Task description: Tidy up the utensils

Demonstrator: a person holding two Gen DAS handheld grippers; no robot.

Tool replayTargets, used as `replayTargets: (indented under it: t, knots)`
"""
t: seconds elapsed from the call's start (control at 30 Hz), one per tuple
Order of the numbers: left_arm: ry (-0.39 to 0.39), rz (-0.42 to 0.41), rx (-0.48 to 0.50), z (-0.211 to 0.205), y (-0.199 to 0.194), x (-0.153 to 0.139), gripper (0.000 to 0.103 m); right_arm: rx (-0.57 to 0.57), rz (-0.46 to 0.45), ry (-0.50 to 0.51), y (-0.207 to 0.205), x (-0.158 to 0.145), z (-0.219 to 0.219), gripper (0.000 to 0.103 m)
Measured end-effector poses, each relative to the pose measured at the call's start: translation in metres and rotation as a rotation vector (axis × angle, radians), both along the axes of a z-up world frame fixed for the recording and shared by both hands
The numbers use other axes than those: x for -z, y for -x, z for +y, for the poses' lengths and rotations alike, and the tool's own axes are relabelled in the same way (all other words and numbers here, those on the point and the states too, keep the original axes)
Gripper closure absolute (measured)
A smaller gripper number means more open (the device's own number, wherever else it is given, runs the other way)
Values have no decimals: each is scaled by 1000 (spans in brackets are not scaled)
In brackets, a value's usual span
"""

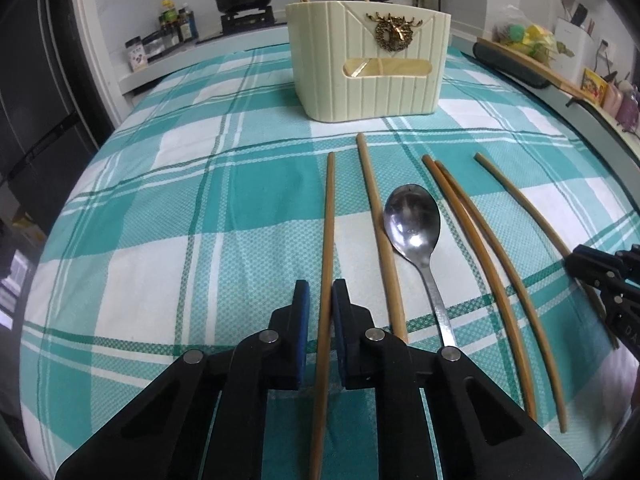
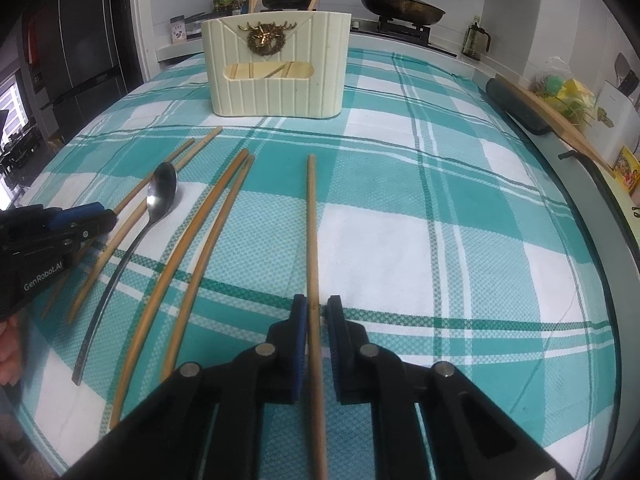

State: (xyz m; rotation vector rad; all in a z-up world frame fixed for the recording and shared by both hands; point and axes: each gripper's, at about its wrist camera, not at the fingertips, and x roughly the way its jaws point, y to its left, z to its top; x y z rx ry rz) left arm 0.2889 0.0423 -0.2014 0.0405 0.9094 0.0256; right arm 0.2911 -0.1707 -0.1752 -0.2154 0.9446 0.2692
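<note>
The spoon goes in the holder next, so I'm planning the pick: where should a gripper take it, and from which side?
Grip the spoon on its thin handle, near the middle, coming from above with the pads across the handle. It lies flat on the cloth, and the wide bowl leans against a chopstick, so the handle looks the easier hold.

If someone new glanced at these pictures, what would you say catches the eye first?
Probably the teal-and-white checked tablecloth, with wooden chopsticks and a metal spoon fanned across it. Behind them stands a cream utensil holder with a gold deer emblem. Each set of tongs, left and right, is closed on one chopstick.
</note>
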Motion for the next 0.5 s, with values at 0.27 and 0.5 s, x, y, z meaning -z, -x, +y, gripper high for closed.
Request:
replayTargets:
  t: [0.27,0.5]
  knots:
    - [33,7,-82,16,6,0,95,43,1,-4,0,-1,-15,93]
    - [54,16,-130,33,18,-1,94,86,8,29,2,-1,-27,93]
